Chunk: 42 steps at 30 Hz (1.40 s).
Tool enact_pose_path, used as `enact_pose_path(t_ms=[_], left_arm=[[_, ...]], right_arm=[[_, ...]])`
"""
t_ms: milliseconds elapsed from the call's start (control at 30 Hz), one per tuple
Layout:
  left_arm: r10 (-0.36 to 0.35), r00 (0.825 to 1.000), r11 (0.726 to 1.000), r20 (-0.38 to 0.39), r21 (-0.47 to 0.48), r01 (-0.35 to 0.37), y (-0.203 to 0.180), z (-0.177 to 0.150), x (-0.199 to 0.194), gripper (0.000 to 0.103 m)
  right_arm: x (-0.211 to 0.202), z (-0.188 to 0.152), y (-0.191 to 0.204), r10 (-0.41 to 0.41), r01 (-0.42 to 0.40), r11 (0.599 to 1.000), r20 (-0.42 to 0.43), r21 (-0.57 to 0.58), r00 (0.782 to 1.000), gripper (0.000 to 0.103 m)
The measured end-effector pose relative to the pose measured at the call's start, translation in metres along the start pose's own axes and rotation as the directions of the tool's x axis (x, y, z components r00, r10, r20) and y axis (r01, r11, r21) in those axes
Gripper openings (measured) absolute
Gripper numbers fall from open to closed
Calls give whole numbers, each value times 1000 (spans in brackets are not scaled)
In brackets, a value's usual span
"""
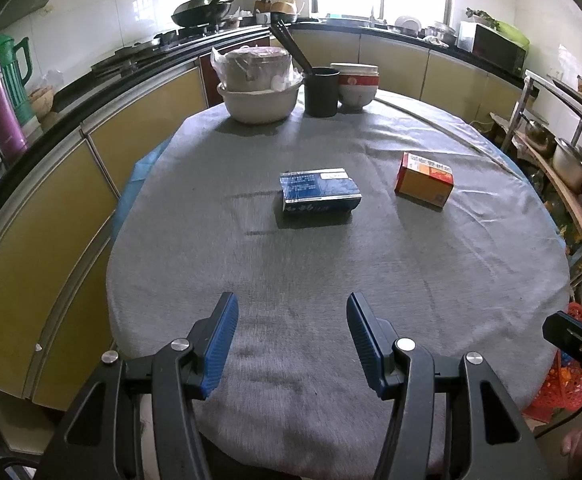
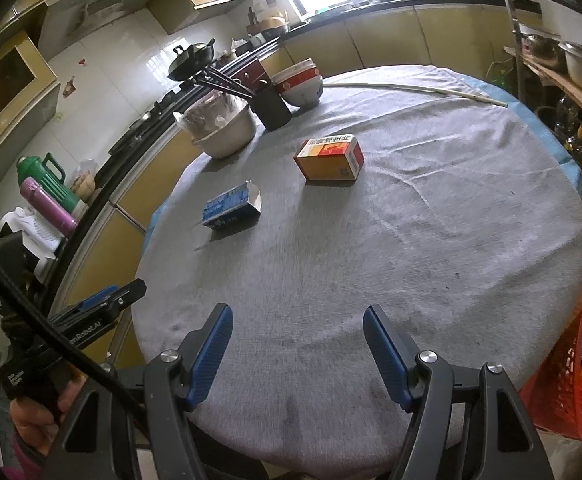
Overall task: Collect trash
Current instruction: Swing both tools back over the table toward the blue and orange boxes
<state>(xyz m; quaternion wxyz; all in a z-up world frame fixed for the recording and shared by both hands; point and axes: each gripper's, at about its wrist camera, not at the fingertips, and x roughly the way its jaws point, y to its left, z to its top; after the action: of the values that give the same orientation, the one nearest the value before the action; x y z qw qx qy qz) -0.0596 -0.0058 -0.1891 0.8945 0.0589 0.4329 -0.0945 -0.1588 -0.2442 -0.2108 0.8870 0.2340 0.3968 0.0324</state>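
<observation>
Two grippers hover empty, jaws apart: left gripper point(image 1: 289, 340) faces the blue box point(image 1: 319, 192) straight ahead on the counter point(image 1: 291, 264); right gripper point(image 2: 297, 346) has the orange box point(image 2: 329, 159) ahead. Nothing collected yet; next, reach forward and close.

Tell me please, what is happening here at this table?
A person holds two sets of tongs over a round table covered with a grey cloth. The left tongs and the right tongs are both open and hold nothing. A blue box and an orange box lie on the cloth ahead, untouched. A red basket with some items inside stands beside the table. No trash has been picked up yet at this moment.
</observation>
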Motion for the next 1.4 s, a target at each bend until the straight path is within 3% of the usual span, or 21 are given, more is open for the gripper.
enact_pose_path(t_ms=[900,1400], left_arm=[[7,997,1000,-83,-6,-8,9,13,51,57],[35,996,999,-84,23,-33,15,25,69,57]], right_arm=[[47,25,0,-20,21,1000,-61,10,998,72],[66,46,2,-19,20,1000,-64,18,998,72]])
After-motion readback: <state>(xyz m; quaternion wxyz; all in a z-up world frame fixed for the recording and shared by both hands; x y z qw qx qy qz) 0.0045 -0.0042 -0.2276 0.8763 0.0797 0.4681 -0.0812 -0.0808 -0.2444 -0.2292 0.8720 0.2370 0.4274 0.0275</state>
